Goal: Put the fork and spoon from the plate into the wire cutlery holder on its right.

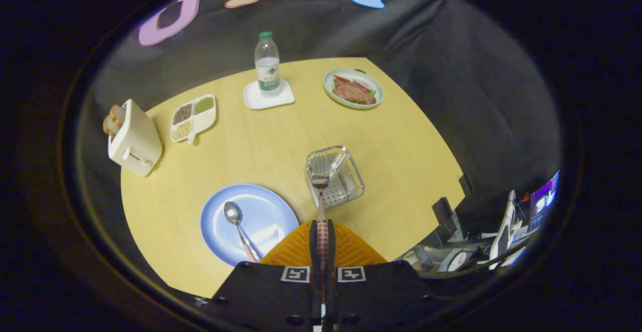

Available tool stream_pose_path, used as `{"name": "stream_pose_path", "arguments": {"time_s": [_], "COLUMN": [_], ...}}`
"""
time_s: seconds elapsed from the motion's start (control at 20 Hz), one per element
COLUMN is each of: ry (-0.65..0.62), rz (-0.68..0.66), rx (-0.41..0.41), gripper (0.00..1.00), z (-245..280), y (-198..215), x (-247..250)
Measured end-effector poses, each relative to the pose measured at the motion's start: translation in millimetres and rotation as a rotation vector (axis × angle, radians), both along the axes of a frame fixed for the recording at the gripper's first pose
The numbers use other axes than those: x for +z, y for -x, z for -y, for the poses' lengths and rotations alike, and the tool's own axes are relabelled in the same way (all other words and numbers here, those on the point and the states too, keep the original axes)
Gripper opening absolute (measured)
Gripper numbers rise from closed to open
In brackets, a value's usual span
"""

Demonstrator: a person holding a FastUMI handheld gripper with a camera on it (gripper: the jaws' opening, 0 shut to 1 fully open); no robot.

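Fork (321,184): checked handle clamped between both fingers of the gripper (322,239), tines pointing ahead over the near rim of the wire cutlery holder (335,176). Spoon (237,227): lying on the blue plate (251,221), just left of the fingers, bowl away from them. Holder stands on the wooden table (401,141), just right of the plate. Beyond: toaster (133,139), bottle (267,65) on a white coaster (268,95).

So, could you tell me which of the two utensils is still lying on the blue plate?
The spoon; the fork is clamped between the fingers, over the wire holder.
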State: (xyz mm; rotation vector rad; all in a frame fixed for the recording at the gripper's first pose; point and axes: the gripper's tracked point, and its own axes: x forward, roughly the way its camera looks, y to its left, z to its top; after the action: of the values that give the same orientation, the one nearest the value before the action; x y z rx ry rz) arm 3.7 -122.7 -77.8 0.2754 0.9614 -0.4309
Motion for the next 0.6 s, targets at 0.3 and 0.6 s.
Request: {"name": "stream_pose_path", "arguments": {"time_s": [0.3, 0.6], "ry": [-0.151, -0.221], "rz": [-0.202, -0.353], "rx": [-0.027, 0.018], "gripper": [0.06, 0.07], "z": [15.1, 29.2], "y": [-9.7, -25.5], "x": [-17.5, -41.1]}}
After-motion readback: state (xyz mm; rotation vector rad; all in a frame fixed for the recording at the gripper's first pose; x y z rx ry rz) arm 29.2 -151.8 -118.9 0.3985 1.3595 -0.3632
